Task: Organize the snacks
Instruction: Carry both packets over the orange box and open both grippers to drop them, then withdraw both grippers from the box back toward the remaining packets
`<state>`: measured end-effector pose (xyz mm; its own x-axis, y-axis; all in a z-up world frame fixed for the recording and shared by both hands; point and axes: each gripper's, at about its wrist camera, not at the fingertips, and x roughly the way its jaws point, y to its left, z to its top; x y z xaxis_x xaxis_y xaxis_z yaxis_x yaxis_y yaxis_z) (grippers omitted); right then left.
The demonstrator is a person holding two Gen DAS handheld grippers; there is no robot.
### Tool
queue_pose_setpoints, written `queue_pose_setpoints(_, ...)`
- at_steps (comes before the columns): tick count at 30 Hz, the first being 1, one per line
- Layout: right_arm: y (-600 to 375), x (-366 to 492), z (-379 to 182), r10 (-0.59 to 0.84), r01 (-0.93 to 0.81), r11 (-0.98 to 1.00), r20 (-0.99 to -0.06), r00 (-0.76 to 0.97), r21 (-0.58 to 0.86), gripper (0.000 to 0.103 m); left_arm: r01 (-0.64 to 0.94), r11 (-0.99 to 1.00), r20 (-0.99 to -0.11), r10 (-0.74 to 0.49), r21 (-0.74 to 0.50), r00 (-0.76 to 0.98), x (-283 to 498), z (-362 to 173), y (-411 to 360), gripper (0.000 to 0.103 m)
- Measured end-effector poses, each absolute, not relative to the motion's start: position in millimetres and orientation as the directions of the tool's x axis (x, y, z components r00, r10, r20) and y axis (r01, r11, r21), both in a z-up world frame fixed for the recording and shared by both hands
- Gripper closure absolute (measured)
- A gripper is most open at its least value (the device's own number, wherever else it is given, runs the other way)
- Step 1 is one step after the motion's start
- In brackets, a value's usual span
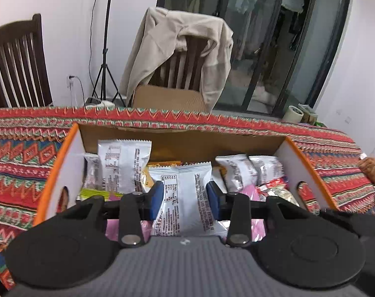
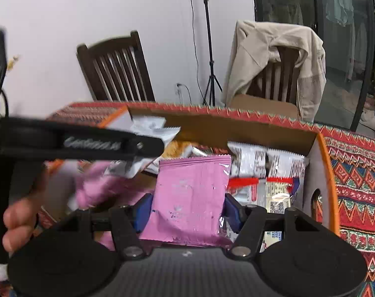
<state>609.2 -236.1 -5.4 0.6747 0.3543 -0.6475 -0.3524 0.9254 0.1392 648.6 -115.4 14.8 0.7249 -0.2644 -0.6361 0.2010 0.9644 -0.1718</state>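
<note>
Holding a white snack packet [image 1: 185, 198], left gripper [image 1: 185, 195] pads clamp its sides above the orange-edged box [image 1: 52, 180]. Right gripper [image 2: 187, 210] grips a pink packet [image 2: 191, 198] over the box's near side. More white packets [image 1: 124, 165] stand at the far wall, pink ones near.

White packet [image 1: 185, 198], pink packet [image 2: 191, 198], orange-edged box [image 1: 61, 165], red zigzag-patterned tablecloth [image 1: 19, 163].
</note>
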Motion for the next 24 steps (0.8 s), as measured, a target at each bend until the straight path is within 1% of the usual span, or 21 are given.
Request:
queue_pose_setpoints(2, -231, 611, -14, 0.353, -0.365, 0.922, -0.664, 0.659, 0.128, 0.042, 0.183, 0.967, -0.645, -0.255, -0.178, 0.721, 654, 9, -118, 0.057)
queue_pose_setpoints(5, -224, 608, -18, 0.332, -0.383, 0.921, -0.669, 0.665, 0.076, 0.040, 0.192, 0.963, -0.655, -0.268, -0.187, 0.707, 653, 10, -118, 0.045)
queue_pose_setpoints(6, -225, 607, -15, 0.329, -0.380, 0.922, -0.666, 0.669, 0.073, 0.038, 0.195, 0.963, -0.646, -0.270, -0.187, 0.714, 648, 13, -116, 0.038)
queue_pose_setpoints(7, -226, 606, -12, 0.330, -0.376, 0.923, -0.661, 0.674, 0.079, 0.034, 0.201, 0.963, -0.637, -0.271, -0.181, 0.722, 643, 16, -113, 0.036)
queue_pose_setpoints(10, -235, 597, 5, 0.347, -0.374, 0.922, -0.634, 0.691, 0.097, 0.033, 0.218, 0.964, -0.617, -0.264, -0.150, 0.741, 622, 31, -102, 0.036)
queue_pose_setpoints(14, -250, 574, 39, 0.347, -0.370, 0.925, -0.585, 0.733, 0.086, 0.033, 0.236, 0.966, -0.580, -0.255, -0.109, 0.774, 582, 61, -82, 0.035)
queue_pose_setpoints(19, -268, 529, 87, 0.350, -0.379, 0.924, -0.517, 0.781, 0.053, 0.032, 0.266, 0.962, -0.515, -0.257, -0.058, 0.818, 515, 104, -64, 0.027)
queue_pose_setpoints(20, -272, 517, 97, 0.349, -0.380, 0.924, -0.502, 0.791, 0.044, 0.031, 0.270, 0.962, -0.503, -0.257, -0.047, 0.825, 500, 111, -61, 0.026)
queue_pose_setpoints(21, -275, 507, 105, 0.350, -0.382, 0.923, -0.490, 0.799, 0.036, 0.030, 0.280, 0.959, -0.493, -0.261, -0.037, 0.830, 482, 118, -57, 0.022)
queue_pose_setpoints(22, -278, 495, 114, 0.350, -0.384, 0.923, -0.477, 0.806, 0.027, 0.026, 0.286, 0.958, -0.487, -0.266, -0.033, 0.832, 467, 124, -53, 0.019)
queue_pose_setpoints(23, -281, 482, 121, 0.352, -0.388, 0.922, -0.464, 0.813, 0.020, 0.023, 0.294, 0.955, -0.479, -0.274, -0.034, 0.834, 448, 128, -48, 0.019)
queue_pose_setpoints(24, -284, 467, 128, 0.358, -0.395, 0.919, -0.450, 0.818, 0.013, 0.023, 0.307, 0.951, -0.471, -0.288, -0.038, 0.834, 430, 131, -45, 0.019)
